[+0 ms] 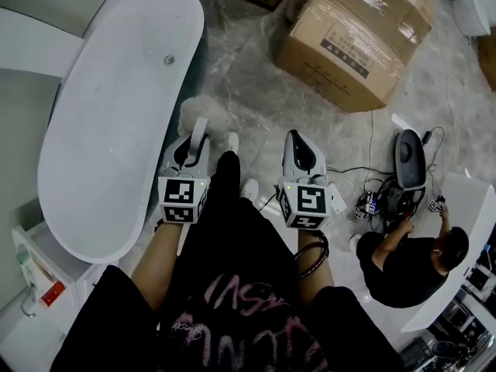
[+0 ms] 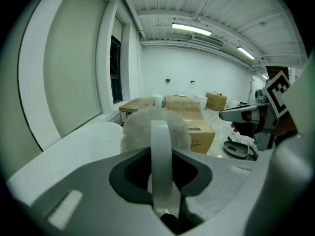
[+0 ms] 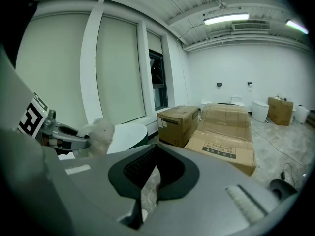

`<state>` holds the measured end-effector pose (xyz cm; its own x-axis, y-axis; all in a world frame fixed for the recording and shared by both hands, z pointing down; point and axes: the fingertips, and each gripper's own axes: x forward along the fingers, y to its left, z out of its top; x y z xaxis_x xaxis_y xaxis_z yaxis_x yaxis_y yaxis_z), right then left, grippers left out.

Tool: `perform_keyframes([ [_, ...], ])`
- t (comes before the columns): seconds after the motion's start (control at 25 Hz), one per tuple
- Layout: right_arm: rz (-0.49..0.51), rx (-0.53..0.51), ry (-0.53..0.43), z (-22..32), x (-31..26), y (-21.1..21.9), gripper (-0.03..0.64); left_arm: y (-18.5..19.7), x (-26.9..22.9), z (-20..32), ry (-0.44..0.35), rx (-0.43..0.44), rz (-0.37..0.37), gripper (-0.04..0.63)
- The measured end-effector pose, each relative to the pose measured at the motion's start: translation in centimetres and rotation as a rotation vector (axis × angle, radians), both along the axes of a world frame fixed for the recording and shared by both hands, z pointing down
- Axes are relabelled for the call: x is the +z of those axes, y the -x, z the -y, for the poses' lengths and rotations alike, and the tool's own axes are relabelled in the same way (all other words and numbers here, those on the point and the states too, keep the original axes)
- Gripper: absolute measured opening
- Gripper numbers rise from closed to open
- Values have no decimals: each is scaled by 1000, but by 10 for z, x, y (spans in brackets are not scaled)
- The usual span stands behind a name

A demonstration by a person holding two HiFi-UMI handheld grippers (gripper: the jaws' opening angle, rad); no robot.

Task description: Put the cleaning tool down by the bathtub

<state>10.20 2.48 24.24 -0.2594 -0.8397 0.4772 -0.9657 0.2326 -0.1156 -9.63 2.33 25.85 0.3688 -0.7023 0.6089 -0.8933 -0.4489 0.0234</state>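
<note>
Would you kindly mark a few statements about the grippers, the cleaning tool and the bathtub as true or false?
1. The left gripper is clamped on the white handle of the cleaning tool. True.
2. The tool's fluffy head lies inside the bathtub. False: it is held beside the tub's rim, outside the basin.
3. The right gripper grips a cardboard box. False: nothing stands between its jaws, and the cardboard boxes lie well away from it on the floor.
4. A seated person is on the floor at the right, near some cables. True.
</note>
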Motion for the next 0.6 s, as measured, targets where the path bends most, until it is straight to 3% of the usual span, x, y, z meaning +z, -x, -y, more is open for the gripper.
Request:
perform_keyframes([
  [0.6,15,28,76,64,69,15,8,10,86,63,97,-8,7,75],
])
